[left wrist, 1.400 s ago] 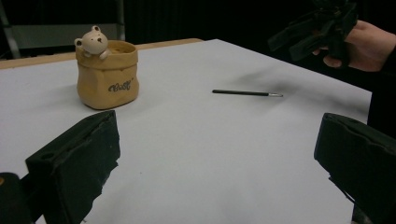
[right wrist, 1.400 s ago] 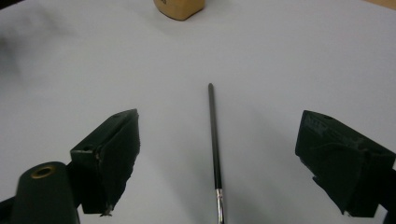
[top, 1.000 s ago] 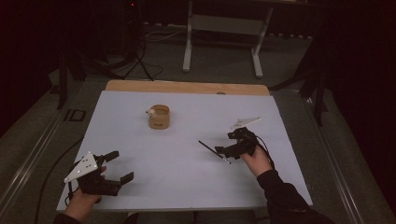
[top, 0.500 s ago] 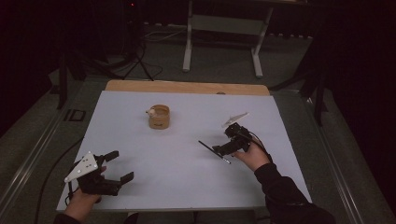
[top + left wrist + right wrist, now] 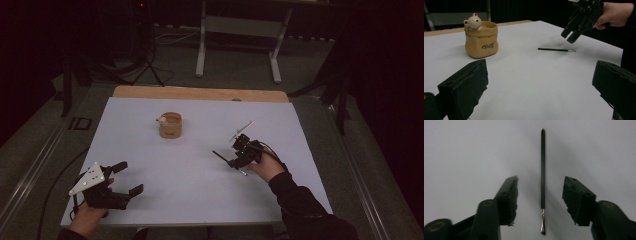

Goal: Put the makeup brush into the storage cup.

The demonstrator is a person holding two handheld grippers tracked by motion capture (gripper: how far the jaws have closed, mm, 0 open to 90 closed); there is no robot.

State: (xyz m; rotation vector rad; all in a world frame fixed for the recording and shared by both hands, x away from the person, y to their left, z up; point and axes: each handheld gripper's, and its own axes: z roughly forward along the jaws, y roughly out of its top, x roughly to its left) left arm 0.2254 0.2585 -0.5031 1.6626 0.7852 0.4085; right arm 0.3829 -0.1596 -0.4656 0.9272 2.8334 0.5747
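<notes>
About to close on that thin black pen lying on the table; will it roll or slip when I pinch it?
The pen looks round and very slim, so it may roll if one jaw touches first. It looks straight and stiff, probably light. The right gripper straddles it with jaws open; its shiny tip may be slippery.

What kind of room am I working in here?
Probably a dim lab or studio set up for recording: a white-topped table on grey floor, a metal stand frame behind it, cables on the floor, dark surroundings.

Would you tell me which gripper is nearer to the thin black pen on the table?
Right. The right gripper hangs open straddling the pen; the left gripper sits open at the table's near-left corner.
</notes>
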